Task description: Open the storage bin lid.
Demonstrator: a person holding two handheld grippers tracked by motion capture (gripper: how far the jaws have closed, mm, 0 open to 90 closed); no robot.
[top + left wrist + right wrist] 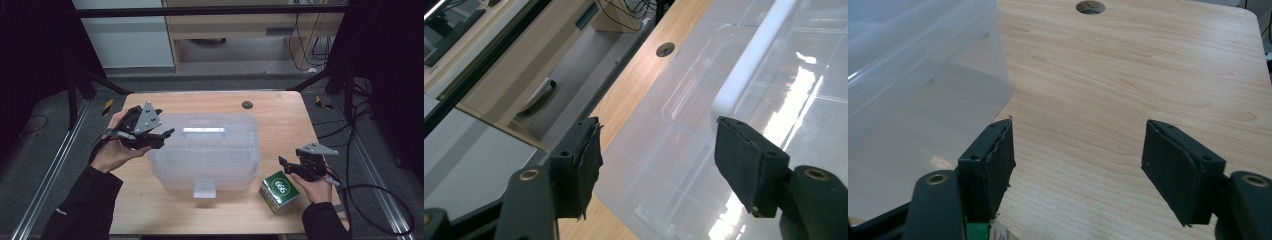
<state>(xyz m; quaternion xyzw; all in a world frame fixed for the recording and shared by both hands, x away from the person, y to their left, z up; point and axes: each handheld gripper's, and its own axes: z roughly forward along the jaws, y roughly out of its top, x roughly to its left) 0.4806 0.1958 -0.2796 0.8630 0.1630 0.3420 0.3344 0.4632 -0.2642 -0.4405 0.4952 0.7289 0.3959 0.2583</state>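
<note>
One clear plastic box (207,152) with a lid stands mid-surface; one green carton (278,192) sits near the surface's (280,120) front right corner; one cable hole (247,104) lies by its far edge

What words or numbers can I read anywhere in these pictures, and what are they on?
"666" in white on the top of the green box near the right gripper.
Smaller print on the green box's side: too blurred to read.
Clear plastic bin: no writing visible.
</note>
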